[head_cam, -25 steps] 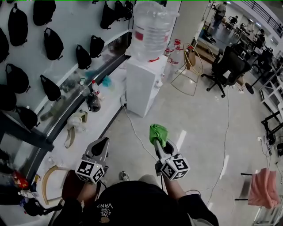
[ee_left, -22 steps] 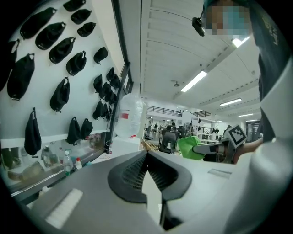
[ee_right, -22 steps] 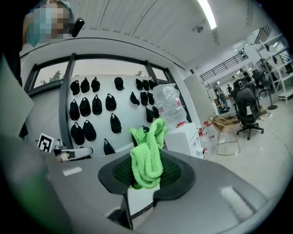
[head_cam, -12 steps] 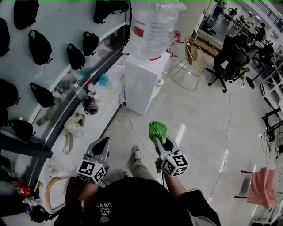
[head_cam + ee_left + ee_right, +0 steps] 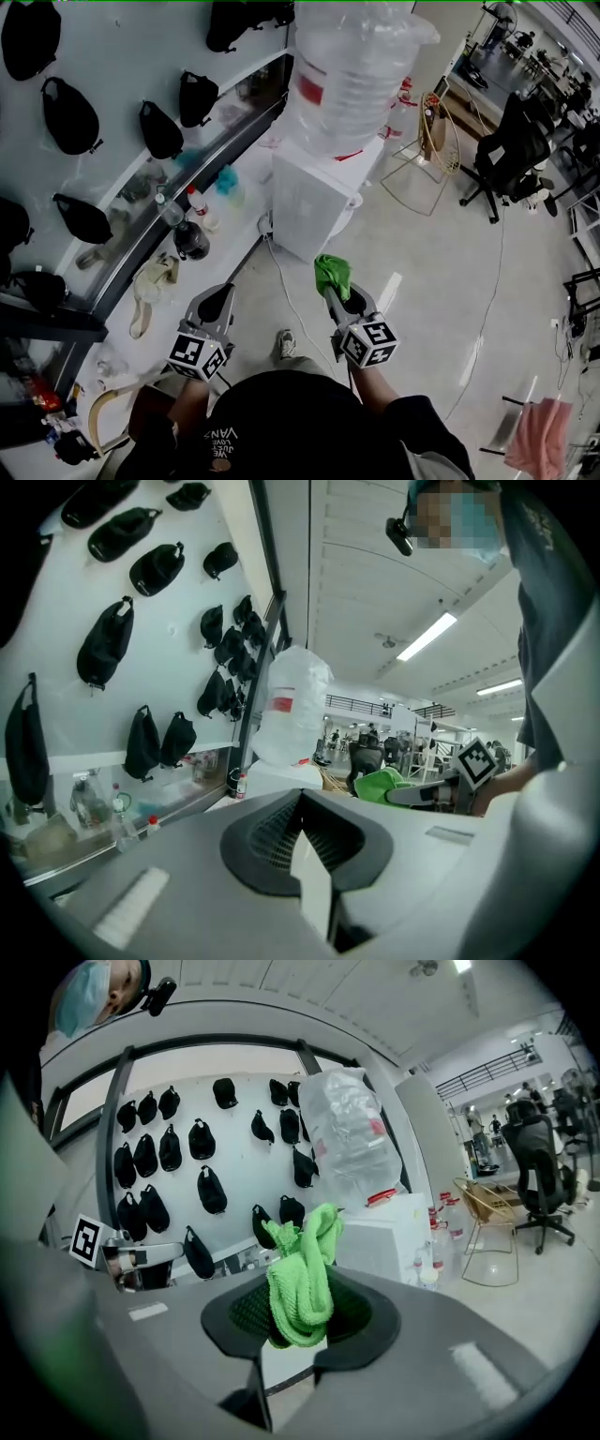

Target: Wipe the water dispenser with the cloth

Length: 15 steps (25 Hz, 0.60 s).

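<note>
The water dispenser (image 5: 314, 202) is a white cabinet with a large clear bottle (image 5: 361, 70) on top, standing against the wall ahead of me. My right gripper (image 5: 331, 285) is shut on a bunched green cloth (image 5: 332, 274), held in the air a short way in front of the dispenser and apart from it. In the right gripper view the cloth (image 5: 300, 1279) sticks up between the jaws, with the dispenser (image 5: 384, 1241) beyond. My left gripper (image 5: 221, 295) is level with it on the left, shut and holding nothing. The left gripper view shows the bottle (image 5: 291, 705) and the cloth (image 5: 384, 785).
Black bags (image 5: 161, 129) hang on the white wall at left. Below them a ledge (image 5: 202, 202) holds bottles and clutter. A cable (image 5: 286, 281) runs across the floor from the dispenser. A wire chair (image 5: 431, 141) and an office chair (image 5: 511, 150) stand at right; a pink cloth (image 5: 530, 436) hangs at lower right.
The dispenser has grown larger and nearer as the person walked toward it. Both grippers keep their pose, the right one still holding the cloth.
</note>
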Each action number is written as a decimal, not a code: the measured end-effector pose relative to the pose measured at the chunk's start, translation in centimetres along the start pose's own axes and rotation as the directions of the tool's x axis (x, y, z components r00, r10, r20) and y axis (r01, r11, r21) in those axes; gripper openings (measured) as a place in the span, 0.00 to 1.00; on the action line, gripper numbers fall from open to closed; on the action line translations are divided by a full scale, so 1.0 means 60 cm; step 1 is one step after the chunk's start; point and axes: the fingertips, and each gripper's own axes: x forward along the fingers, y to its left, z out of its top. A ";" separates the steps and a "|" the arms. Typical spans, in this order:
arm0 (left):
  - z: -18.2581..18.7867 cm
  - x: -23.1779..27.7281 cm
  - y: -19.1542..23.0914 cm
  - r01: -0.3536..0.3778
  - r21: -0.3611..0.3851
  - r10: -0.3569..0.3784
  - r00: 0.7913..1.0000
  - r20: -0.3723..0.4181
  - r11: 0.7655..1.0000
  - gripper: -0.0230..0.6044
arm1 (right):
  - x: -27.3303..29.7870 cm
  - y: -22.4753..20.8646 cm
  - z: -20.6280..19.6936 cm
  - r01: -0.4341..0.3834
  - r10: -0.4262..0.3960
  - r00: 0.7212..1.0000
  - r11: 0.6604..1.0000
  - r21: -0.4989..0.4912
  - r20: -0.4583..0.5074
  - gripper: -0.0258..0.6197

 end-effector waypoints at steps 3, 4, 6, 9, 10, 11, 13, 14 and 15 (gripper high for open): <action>-0.002 0.046 0.009 -0.023 -0.005 0.023 1.000 -0.008 1.000 0.04 | 0.041 -0.032 0.008 -0.023 0.022 0.999 1.000 -0.003 -0.033 0.20; -0.003 0.061 0.011 -0.027 -0.006 0.027 1.000 -0.009 1.000 0.04 | 0.055 -0.044 0.009 -0.026 0.026 0.999 1.000 -0.005 -0.042 0.20; -0.004 0.088 0.018 -0.024 -0.004 0.024 1.000 -0.013 1.000 0.04 | 0.084 -0.067 0.012 -0.026 0.026 0.998 1.000 -0.009 -0.058 0.20; -0.012 0.112 0.037 -0.007 -0.002 0.007 0.999 -0.037 1.000 0.04 | 0.117 -0.080 0.009 -0.008 0.008 0.997 1.000 0.003 -0.072 0.20; -0.014 0.116 0.048 -0.003 -0.005 0.002 0.999 -0.045 1.000 0.04 | 0.126 -0.080 0.009 0.002 -0.001 0.997 1.000 0.008 -0.075 0.20; -0.015 0.121 0.060 0.001 -0.011 -0.002 0.999 -0.049 1.000 0.04 | 0.138 -0.079 0.009 0.011 -0.011 0.997 1.000 0.010 -0.076 0.20; -0.016 0.135 0.090 0.009 -0.025 -0.010 0.998 -0.055 1.000 0.04 | 0.172 -0.077 0.010 0.028 -0.027 0.997 1.000 0.010 -0.077 0.20; -0.016 0.145 0.107 0.017 -0.034 -0.019 0.998 -0.057 0.999 0.04 | 0.193 -0.075 0.011 0.038 -0.037 0.996 0.999 0.010 -0.075 0.20; -0.017 0.157 0.122 0.033 -0.042 -0.035 0.997 -0.062 0.999 0.04 | 0.214 -0.075 0.010 0.052 -0.051 0.996 0.999 0.011 -0.074 0.20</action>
